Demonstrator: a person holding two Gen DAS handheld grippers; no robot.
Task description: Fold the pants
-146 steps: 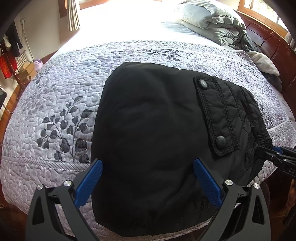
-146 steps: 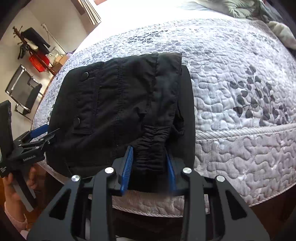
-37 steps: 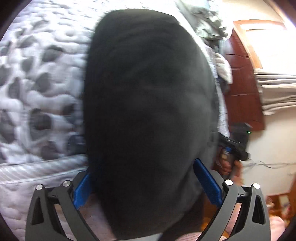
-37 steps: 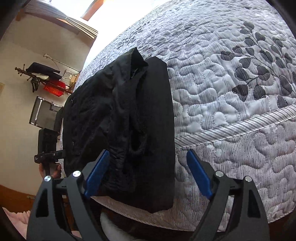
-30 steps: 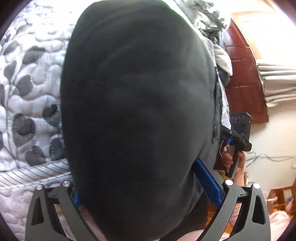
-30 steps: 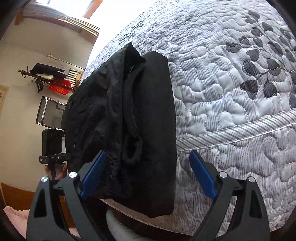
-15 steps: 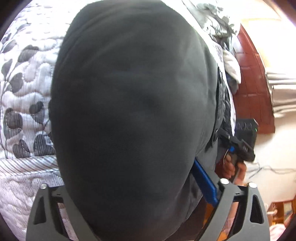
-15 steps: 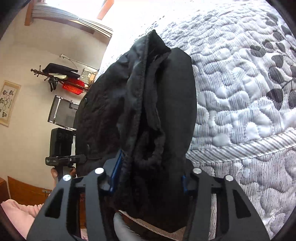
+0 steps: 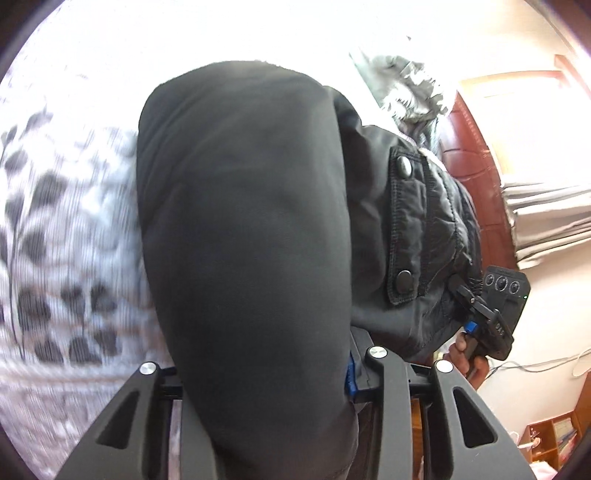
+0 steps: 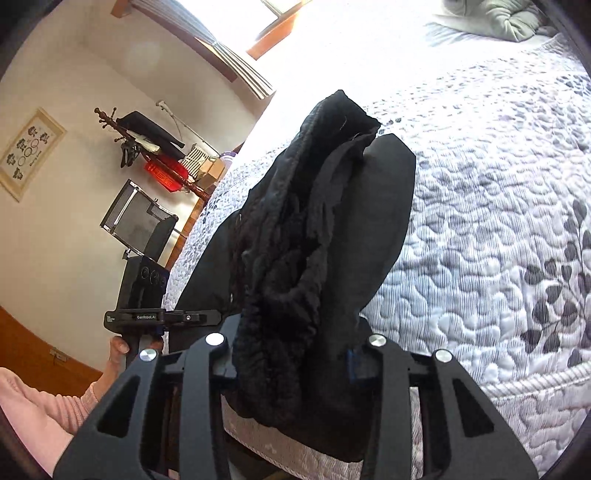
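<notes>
The folded black pants (image 9: pixel 251 229) fill the left wrist view, lifted at the near edge of the quilted bed (image 9: pixel 55 240). A snap-button pocket flap (image 9: pixel 406 229) shows on the right. My left gripper (image 9: pixel 266 376) is shut on the near fold of the pants. In the right wrist view the pants (image 10: pixel 317 240) bunch up with the gathered waistband on top, and my right gripper (image 10: pixel 291 354) is shut on that end. My left gripper shows there at the left (image 10: pixel 162 316); my right gripper shows in the left wrist view (image 9: pixel 480 317).
A grey leaf-patterned quilt (image 10: pixel 498 221) covers the bed. A grey bundle of bedding (image 10: pixel 495 16) lies at the far end. A wooden headboard (image 9: pixel 476 155) is at the right. A coat rack (image 10: pixel 147 147) and a mesh chair (image 10: pixel 136 225) stand left of the bed.
Both grippers have closed on the near edge of the pants and lifted it. The fabric now stands up from the quilt, and the pocket flap has come into the left wrist view.
</notes>
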